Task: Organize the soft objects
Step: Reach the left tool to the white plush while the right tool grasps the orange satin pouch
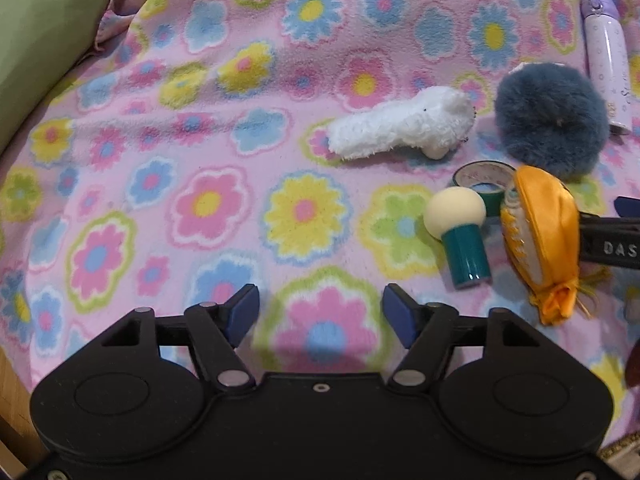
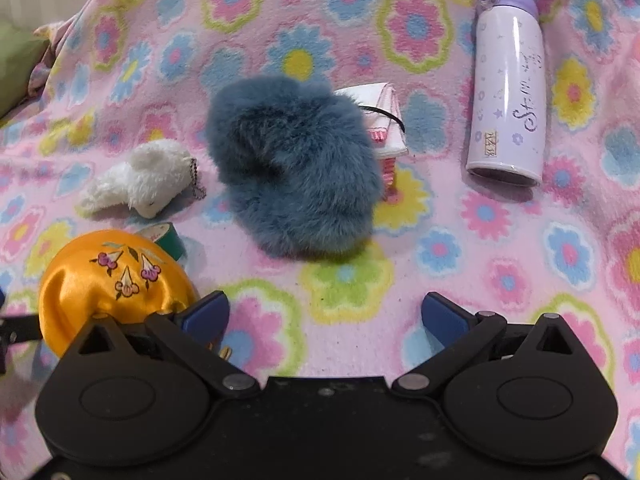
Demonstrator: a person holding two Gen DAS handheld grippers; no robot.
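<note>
A white plush toy (image 1: pixel 404 124) lies on the flowered blanket (image 1: pixel 200 140), ahead and right of my left gripper (image 1: pixel 320 312), which is open and empty. A blue-grey fluffy pom (image 1: pixel 550 118) lies beyond it. An orange satin pouch (image 1: pixel 540 236) lies at the right, touching the right gripper's black finger. In the right wrist view my right gripper (image 2: pixel 326 318) is open and empty. The pouch (image 2: pixel 112 284) presses against its left finger. The pom (image 2: pixel 296 168) sits straight ahead. The white plush (image 2: pixel 140 178) lies to the left.
A cream-headed teal stamp (image 1: pixel 460 232) and green tape rolls (image 1: pixel 484 180) lie beside the pouch. A lilac bottle (image 2: pixel 508 88) lies at the right. A small pink-and-white house-shaped item (image 2: pixel 386 120) sits behind the pom. A green pillow (image 1: pixel 36 48) is at far left.
</note>
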